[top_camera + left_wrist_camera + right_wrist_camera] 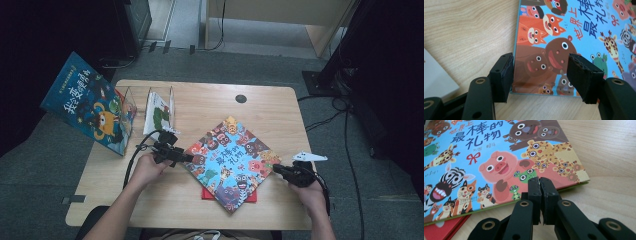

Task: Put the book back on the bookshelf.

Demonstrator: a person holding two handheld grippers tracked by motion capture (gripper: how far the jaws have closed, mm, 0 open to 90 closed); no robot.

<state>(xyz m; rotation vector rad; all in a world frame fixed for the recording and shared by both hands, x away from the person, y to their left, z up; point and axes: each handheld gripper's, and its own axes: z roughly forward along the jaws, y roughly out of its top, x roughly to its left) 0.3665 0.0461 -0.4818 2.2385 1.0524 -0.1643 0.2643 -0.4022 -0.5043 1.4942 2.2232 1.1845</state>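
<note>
A square picture book [230,161] with cartoon animals on a blue cover lies cornerwise on the wooden table [280,115], on top of a red book [206,194]. My left gripper [187,158] is at the book's left corner. In the left gripper view this gripper [541,67] is open, its jaws standing to either side of a corner of the picture book [584,30] without pressing on it. My right gripper [275,169] is at the book's right corner. It is shut on nothing [540,180], tips at the edge of the cover [486,150], and the red book [439,230] peeks out beneath.
A large blue book [87,102] leans at the table's left edge against a clear stand [129,102]. A second clear holder [160,107] with a white and green book stands beside it. A black round hole [241,98] sits at the back. A white flat thing [436,80] lies near my left gripper.
</note>
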